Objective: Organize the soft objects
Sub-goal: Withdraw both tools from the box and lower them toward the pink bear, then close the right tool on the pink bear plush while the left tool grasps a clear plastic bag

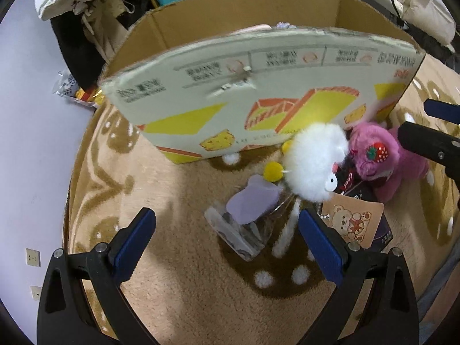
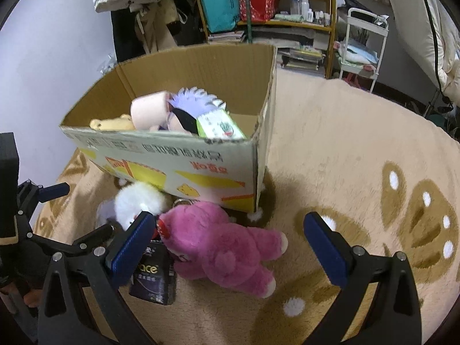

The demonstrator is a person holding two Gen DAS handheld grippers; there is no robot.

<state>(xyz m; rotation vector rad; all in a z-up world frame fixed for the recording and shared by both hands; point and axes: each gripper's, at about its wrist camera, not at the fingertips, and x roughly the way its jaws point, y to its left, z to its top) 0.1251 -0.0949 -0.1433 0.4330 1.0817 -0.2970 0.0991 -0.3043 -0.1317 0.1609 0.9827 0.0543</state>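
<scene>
Pink plush bear (image 2: 224,247): lies just before cardboard box (image 2: 172,166), long axis across right gripper (image 2: 230,247), between spread, empty fingers. Left gripper (image 1: 227,235) released, farther.

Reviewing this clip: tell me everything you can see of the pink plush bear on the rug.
The pink plush bear is a shaggy magenta soft toy with paler paw tips and a red strawberry patch with a green leaf on its head, seen in the left wrist view. It lies on its side on the tan rug, just in front of the cardboard box. Its head lies against the white fluffy toy and a dark packet. Neither gripper holds it; the right gripper, open, frames it.
</scene>
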